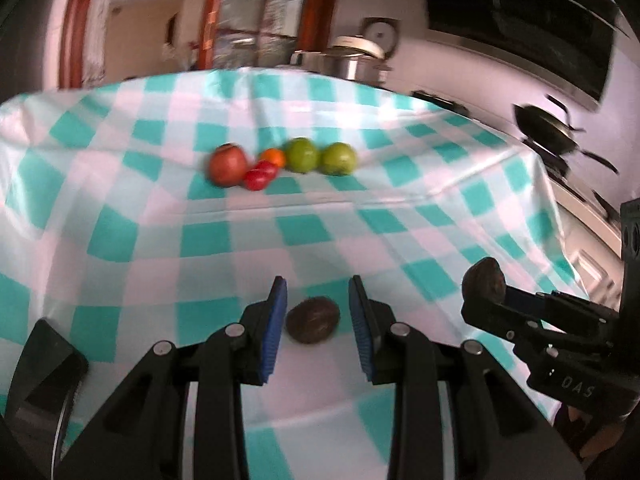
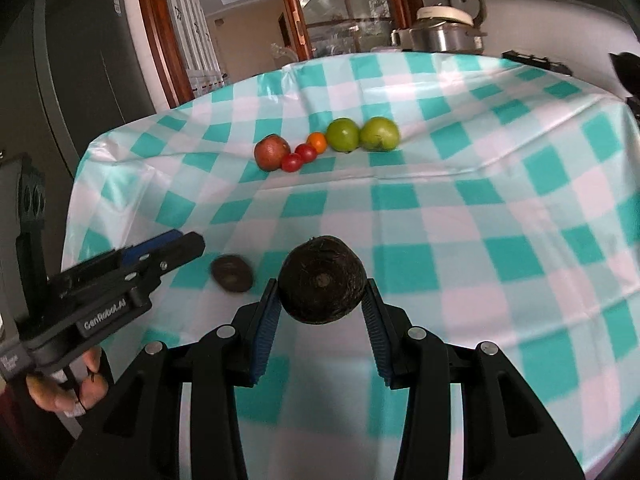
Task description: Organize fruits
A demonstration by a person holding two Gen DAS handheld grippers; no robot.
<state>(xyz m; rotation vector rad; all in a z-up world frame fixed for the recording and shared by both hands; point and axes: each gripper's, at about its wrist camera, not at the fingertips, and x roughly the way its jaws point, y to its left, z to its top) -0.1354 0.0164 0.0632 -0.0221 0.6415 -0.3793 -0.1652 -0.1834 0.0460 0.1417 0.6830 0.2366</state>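
Note:
My right gripper (image 2: 322, 284) is shut on a dark brown round fruit (image 2: 322, 280), held just above the checked tablecloth (image 2: 480, 220). In the left wrist view that gripper (image 1: 488, 292) and its fruit (image 1: 484, 276) are at the right. A second, smaller dark fruit (image 1: 313, 320) lies on the cloth under my left gripper (image 1: 316, 286). Its jaws are shut down to a narrow gap and grip nothing. From the right wrist, the left gripper (image 2: 196, 242) hangs left of that fruit (image 2: 232, 278). Further back lie a red fruit (image 2: 272, 151), two small red ones (image 2: 298, 158), an orange one (image 2: 317, 141) and two green ones (image 2: 360, 135).
A steel pot and a rice cooker (image 2: 444, 34) stand behind the table's far edge. Dark pans (image 1: 548, 128) sit on a counter to the right. A dark fridge (image 2: 80, 80) is beyond the table's left edge. A hand (image 2: 60, 392) holds the left gripper.

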